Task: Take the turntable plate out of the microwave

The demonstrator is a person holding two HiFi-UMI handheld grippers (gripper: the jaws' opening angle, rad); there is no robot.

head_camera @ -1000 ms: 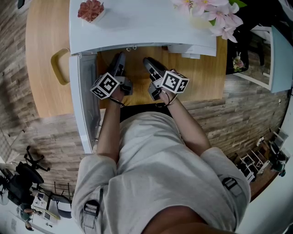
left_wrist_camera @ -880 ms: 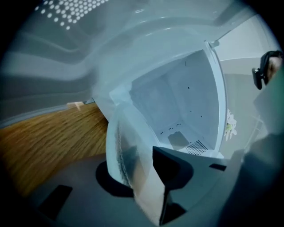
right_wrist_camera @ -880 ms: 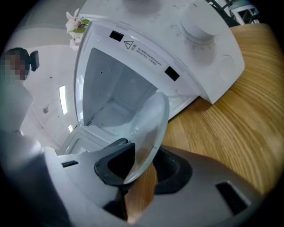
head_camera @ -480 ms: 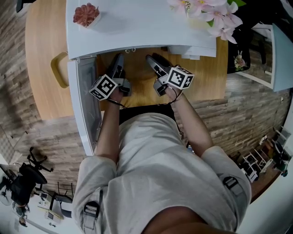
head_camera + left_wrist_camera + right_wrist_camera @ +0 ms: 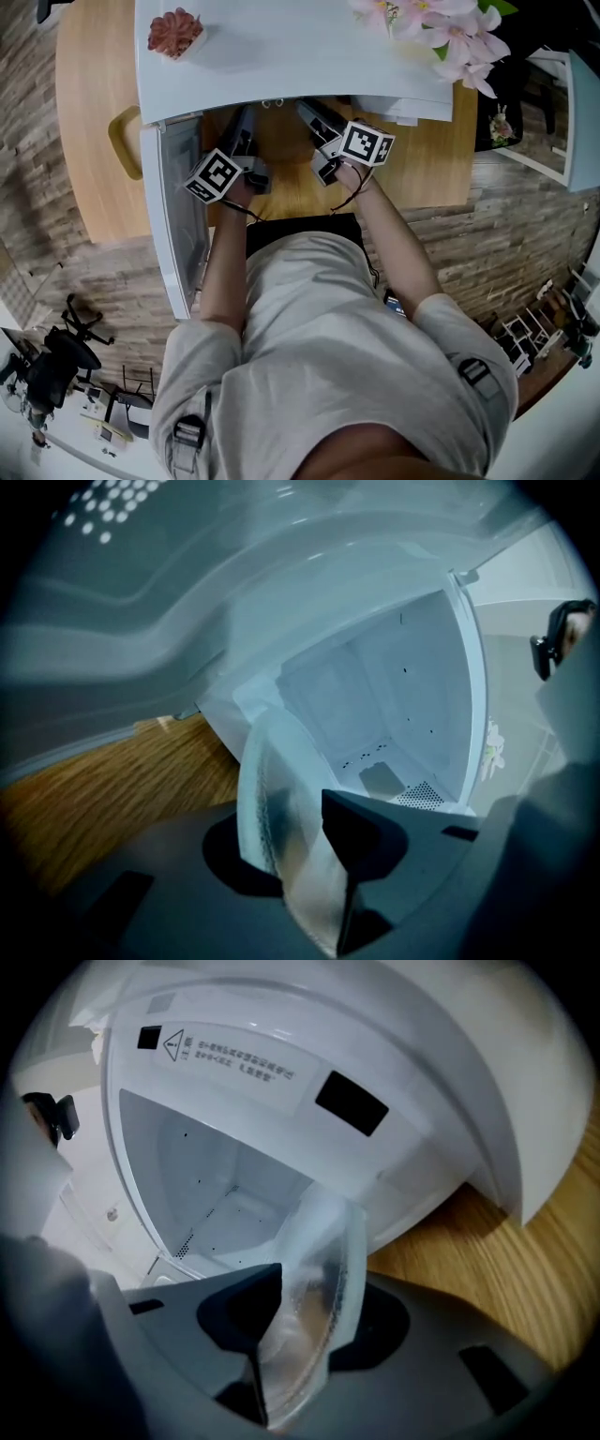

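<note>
The clear glass turntable plate [image 5: 281,808] stands on edge between the jaws of my left gripper [image 5: 314,855], which is shut on its rim. Its jaws have just been opening a little, with the plate still between them. The plate's other side [image 5: 323,1269] sits between the jaws of my right gripper [image 5: 295,1335], which have just been closing and pinch it. Both grippers [image 5: 246,117] [image 5: 312,114] reach under the white microwave's top [image 5: 291,47], at the mouth of its cavity [image 5: 394,705]. The head view does not show the plate.
The microwave door [image 5: 173,216] hangs open at the left. The microwave stands on a wooden table [image 5: 89,122]. A pink potted plant [image 5: 173,28] and pink flowers [image 5: 441,28] sit on top. A yellow handle [image 5: 122,141] lies left of the door.
The right gripper has moved further toward the microwave opening and turned a little. The left gripper has stayed in place.
</note>
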